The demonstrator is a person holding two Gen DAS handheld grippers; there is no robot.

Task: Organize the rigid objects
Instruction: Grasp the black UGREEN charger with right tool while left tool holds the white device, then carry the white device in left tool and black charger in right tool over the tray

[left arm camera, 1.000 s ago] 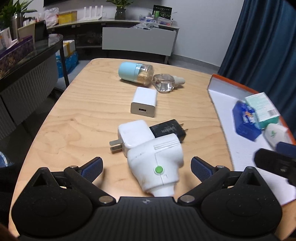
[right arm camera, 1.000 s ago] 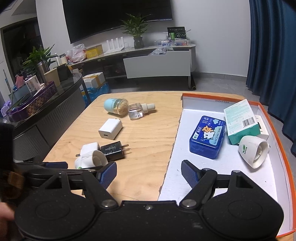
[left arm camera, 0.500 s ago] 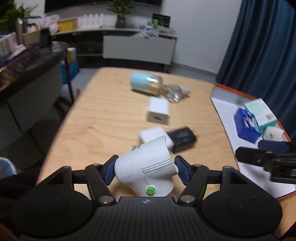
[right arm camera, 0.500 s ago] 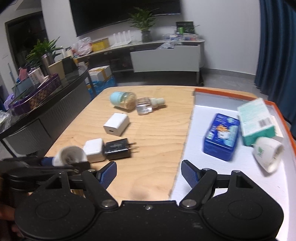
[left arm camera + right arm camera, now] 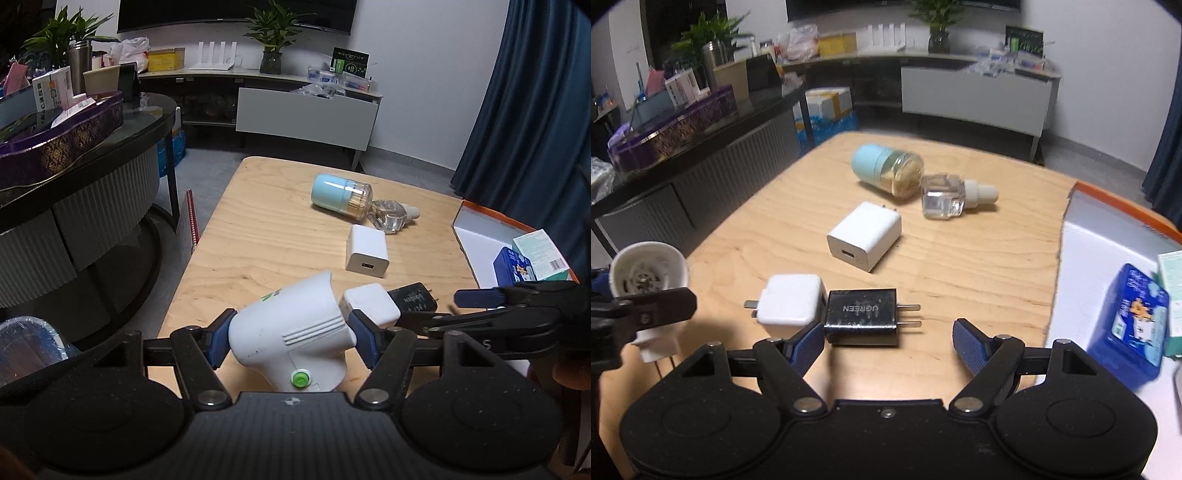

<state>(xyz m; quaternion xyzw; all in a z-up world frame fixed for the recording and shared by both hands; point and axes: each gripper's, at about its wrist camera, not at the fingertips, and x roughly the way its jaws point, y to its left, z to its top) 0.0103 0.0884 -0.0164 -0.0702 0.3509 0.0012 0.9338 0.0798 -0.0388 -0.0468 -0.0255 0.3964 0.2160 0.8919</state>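
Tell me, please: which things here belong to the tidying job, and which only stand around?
Job: white device in left gripper, white plug, black plug, white charger, blue-capped jar, clear bottle, box tray.
Around: potted plant, purple box.

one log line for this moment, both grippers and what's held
left hand-held gripper: shut on white plug-in device, lifted | right hand-held gripper: open, at black charger

Blue tin (image 5: 1134, 317) right of the right gripper (image 5: 888, 338) blurred; green box (image 5: 1171, 295) beside it cut by frame edge.
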